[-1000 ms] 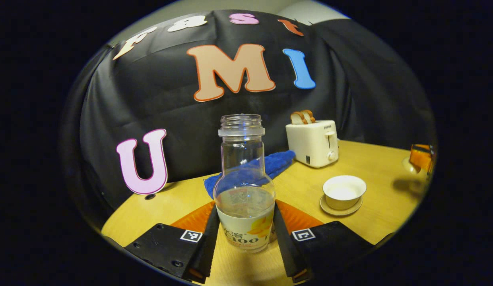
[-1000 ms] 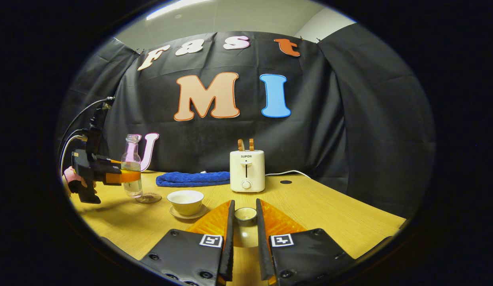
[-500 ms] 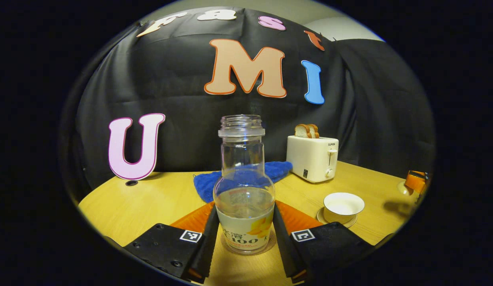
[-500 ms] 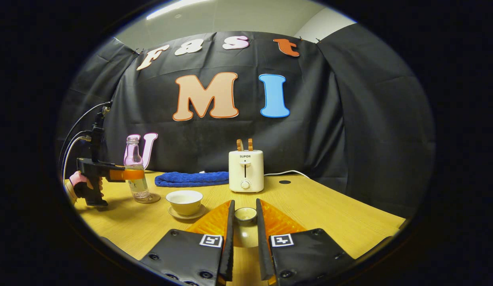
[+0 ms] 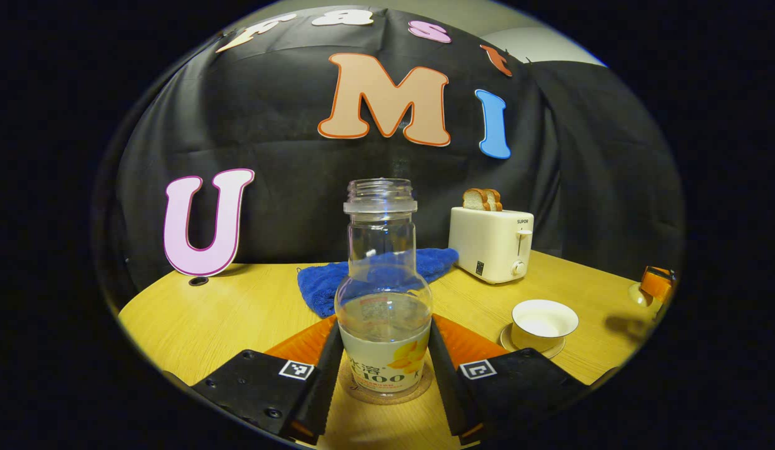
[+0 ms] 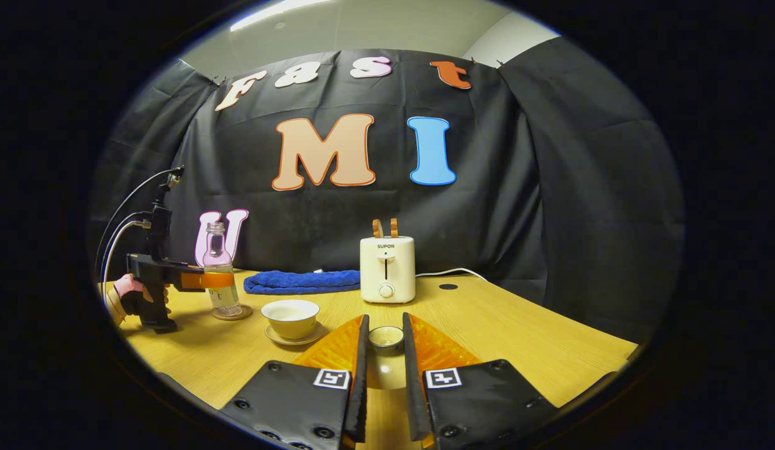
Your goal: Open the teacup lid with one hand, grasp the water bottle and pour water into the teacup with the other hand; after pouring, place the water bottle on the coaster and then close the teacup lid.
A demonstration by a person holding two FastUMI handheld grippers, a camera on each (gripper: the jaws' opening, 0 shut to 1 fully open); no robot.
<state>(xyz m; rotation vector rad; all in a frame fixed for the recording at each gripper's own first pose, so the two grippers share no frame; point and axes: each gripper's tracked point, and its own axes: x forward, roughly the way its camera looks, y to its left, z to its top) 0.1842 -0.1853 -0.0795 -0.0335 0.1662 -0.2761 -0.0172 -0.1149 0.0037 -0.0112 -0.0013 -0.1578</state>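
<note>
In the left gripper view, the uncapped clear water bottle (image 5: 384, 312), partly full, stands upright on a round cork coaster (image 5: 384, 392). My left gripper (image 5: 381, 369) is shut on its labelled lower body. The white teacup (image 5: 544, 320) sits uncovered on its saucer to the right. In the right gripper view, my right gripper (image 6: 384, 369) is shut on the white teacup lid (image 6: 385, 338), held knob down above the table. The teacup (image 6: 292, 315) stands left of it, and farther left the bottle (image 6: 220, 275) rests on the coaster (image 6: 232, 312) in the left gripper (image 6: 194, 280), held by a hand (image 6: 126, 294).
A white toaster (image 6: 387, 269) with two slices of bread stands at the back of the wooden table (image 6: 525, 331). A blue towel (image 6: 303, 281) lies left of it by the wall. A small dark hole (image 6: 448, 287) marks the tabletop to the toaster's right.
The left gripper has lowered the bottle from above the table onto the coaster, levelling as it went. The right gripper has stayed in place with the lid.
</note>
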